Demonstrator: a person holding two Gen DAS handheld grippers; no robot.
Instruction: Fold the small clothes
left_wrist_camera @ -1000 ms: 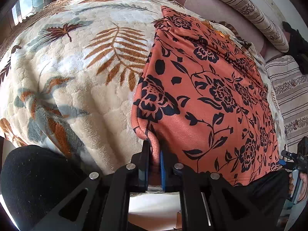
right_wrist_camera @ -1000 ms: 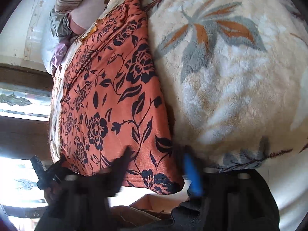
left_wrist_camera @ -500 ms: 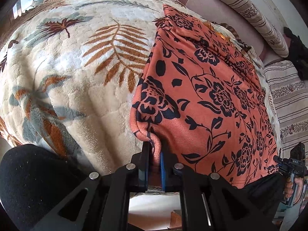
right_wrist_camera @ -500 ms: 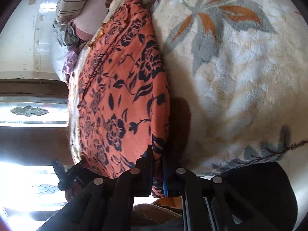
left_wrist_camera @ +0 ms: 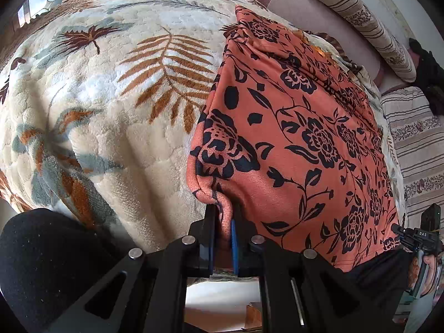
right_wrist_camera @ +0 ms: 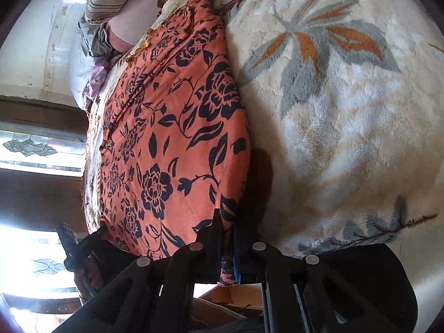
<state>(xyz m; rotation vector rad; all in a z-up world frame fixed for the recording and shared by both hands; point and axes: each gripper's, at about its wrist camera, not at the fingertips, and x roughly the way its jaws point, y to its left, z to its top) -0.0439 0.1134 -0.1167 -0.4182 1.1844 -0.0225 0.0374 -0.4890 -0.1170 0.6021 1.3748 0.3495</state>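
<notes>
An orange garment with a black flower print (left_wrist_camera: 299, 138) lies spread on a cream leaf-patterned blanket (left_wrist_camera: 111, 105). My left gripper (left_wrist_camera: 224, 216) is shut on the garment's near left corner, the cloth bunched between the jaws. In the right wrist view the same garment (right_wrist_camera: 172, 138) runs away from me, and my right gripper (right_wrist_camera: 228, 222) is shut on its near right corner. The other gripper shows at the right edge of the left wrist view (left_wrist_camera: 416, 236) and at the lower left of the right wrist view (right_wrist_camera: 75, 247).
The blanket (right_wrist_camera: 333, 97) covers the bed. A striped bolster pillow (left_wrist_camera: 358, 14) and a striped sheet (left_wrist_camera: 416, 144) lie at the far right. Other crumpled cloth (right_wrist_camera: 94, 38) lies beyond the garment's far end. The bed's near edge is just below both grippers.
My right gripper has closed on the garment's near right corner; a second ago it was open and blurred. Both views have shifted slightly. My left gripper kept its hold.
</notes>
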